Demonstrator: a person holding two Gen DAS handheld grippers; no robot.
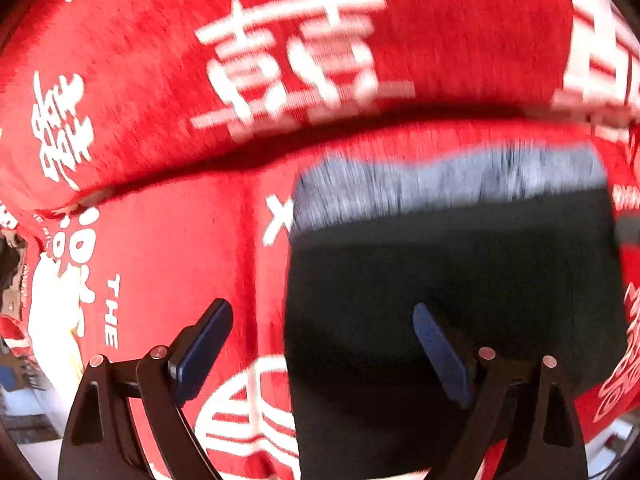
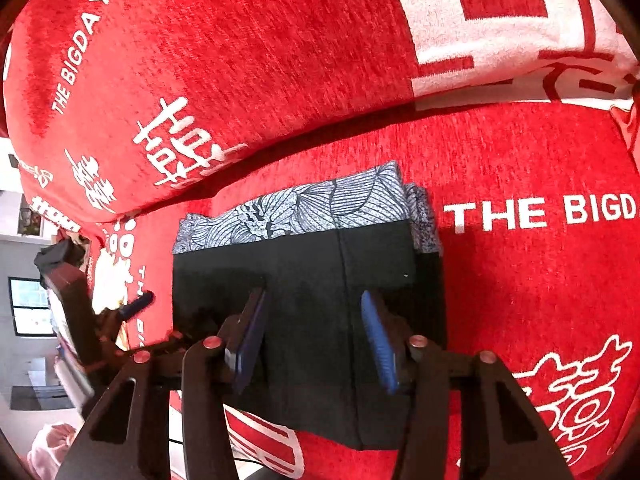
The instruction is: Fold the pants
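The black pants (image 2: 312,300) lie folded into a compact rectangle on the red sofa seat, with a blue-and-white leaf-patterned band (image 2: 304,208) along the far edge. They also show in the left wrist view (image 1: 452,300), blurred. My left gripper (image 1: 324,344) is open and empty, over the folded pants' left edge. My right gripper (image 2: 314,340) is open and empty, just above the middle of the black fabric. The left gripper also shows at the left of the right wrist view (image 2: 120,312).
The red sofa cover (image 2: 520,280) with white characters and "THE BIGDAY" lettering lies under everything. The sofa's back cushion (image 2: 240,60) rises just behind the pants. The seat's front edge (image 2: 260,452) is near the grippers. A room with a window (image 2: 28,308) shows far left.
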